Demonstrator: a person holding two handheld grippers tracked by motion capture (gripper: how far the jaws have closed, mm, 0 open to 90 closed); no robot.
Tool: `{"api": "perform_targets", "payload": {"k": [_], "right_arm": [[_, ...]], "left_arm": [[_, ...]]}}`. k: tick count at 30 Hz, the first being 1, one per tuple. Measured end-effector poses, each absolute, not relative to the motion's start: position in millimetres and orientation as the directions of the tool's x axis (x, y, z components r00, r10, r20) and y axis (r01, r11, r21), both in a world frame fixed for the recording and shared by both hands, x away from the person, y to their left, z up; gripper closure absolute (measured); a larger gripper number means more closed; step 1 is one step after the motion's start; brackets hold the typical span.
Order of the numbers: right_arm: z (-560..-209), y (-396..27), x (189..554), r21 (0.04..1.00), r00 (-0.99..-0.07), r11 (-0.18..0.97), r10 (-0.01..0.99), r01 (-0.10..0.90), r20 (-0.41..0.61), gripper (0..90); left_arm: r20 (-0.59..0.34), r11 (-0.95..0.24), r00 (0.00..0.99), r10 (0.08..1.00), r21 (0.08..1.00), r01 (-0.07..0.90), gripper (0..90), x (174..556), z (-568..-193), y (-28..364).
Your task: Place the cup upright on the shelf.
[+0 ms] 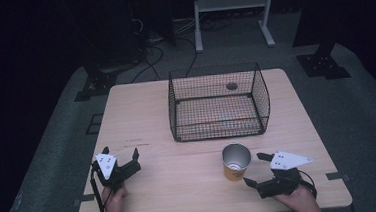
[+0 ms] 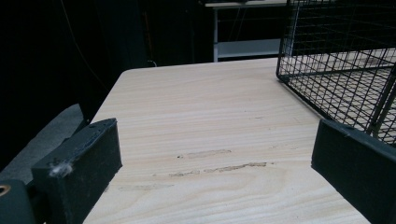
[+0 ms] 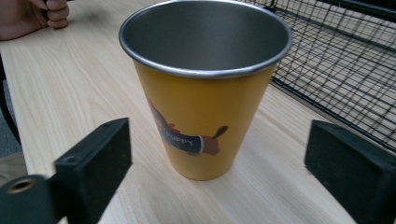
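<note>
**Currently: both tongs wide, cup untouched**

Yellow cup w/ steel rim stands upright on wooden table, just in front of black wire basket, near its right half. Right gripper sits beside cup, jaws spread wide, aimed at it; cup lies ahead of the jaws, no contact. Left gripper rests at table's left-front, jaws wide, nothing between them, well apart from cup. Left hand seen past cup in right gripper view.
</note>
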State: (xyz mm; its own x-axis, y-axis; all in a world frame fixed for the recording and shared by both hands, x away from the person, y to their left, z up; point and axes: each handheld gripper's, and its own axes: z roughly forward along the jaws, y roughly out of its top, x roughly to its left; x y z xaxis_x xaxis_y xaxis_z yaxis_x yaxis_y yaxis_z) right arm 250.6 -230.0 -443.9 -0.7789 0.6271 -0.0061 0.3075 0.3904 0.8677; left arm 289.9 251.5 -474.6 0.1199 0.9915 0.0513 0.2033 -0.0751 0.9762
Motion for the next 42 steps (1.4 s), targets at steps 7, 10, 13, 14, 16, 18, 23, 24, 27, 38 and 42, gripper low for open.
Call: {"api": "perform_targets", "payload": {"k": [7, 10, 13, 14, 16, 18, 23, 24, 27, 38, 42], "right_arm": [[-443, -217, 255, 0.866, -0.794, 0.401, 0.607, 0.299, -0.007, 2.4], [-443, -214, 256, 0.865, -0.796, 0.404, 0.606, 0.299, -0.008, 2.4], [-444, -210, 261, 0.860, -0.789, 0.407, 0.615, 0.309, -0.008, 1.5], [-444, -210, 261, 0.860, -0.789, 0.407, 0.615, 0.309, -0.008, 1.5], [-444, -209, 264, 0.862, -0.785, 0.402, 0.620, 0.310, -0.007, 1.5], [-443, -206, 267, 0.863, -0.785, 0.399, 0.620, 0.311, -0.004, 1.5], [-442, -202, 271, 0.867, -0.787, 0.395, 0.617, 0.304, -0.005, 1.5], [-442, -202, 271, 0.867, -0.787, 0.395, 0.617, 0.304, -0.005, 1.5], [-441, -199, 274, 0.869, -0.788, 0.394, 0.616, 0.300, -0.007, 1.5], [-440, -189, 282, 0.876, -0.794, 0.379, 0.608, 0.297, 0.006, 1.5], [-441, -189, 283, 0.868, -0.806, 0.393, 0.592, 0.303, 0.013, 7.5]], "left_arm": [[0.051, -0.075, 0.120, 0.991, 0.976, 0.202, 0.8, 290, -475, 251], [0.050, -0.074, 0.120, 0.991, 0.977, 0.202, 0.8, 290, -475, 251], [0.052, -0.076, 0.122, 0.991, 0.977, 0.202, 0.8, 290, -475, 251], [0.053, -0.077, 0.122, 0.991, 0.976, 0.202, 0.8, 290, -475, 251], [0.052, -0.076, 0.121, 0.991, 0.976, 0.202, 0.8, 290, -475, 251], [0.051, -0.075, 0.121, 0.991, 0.977, 0.202, 0.8, 290, -475, 252], [0.053, -0.077, 0.122, 0.991, 0.976, 0.202, 0.8, 290, -475, 251], [0.053, -0.077, 0.122, 0.991, 0.976, 0.202, 0.8, 290, -475, 251], [0.052, -0.076, 0.122, 0.991, 0.977, 0.202, 0.8, 290, -475, 251], [0.054, -0.078, 0.123, 0.991, 0.977, 0.201, 0.8, 290, -475, 251], [0.054, -0.078, 0.123, 0.991, 0.976, 0.201, 0.8, 290, -475, 251]]}}
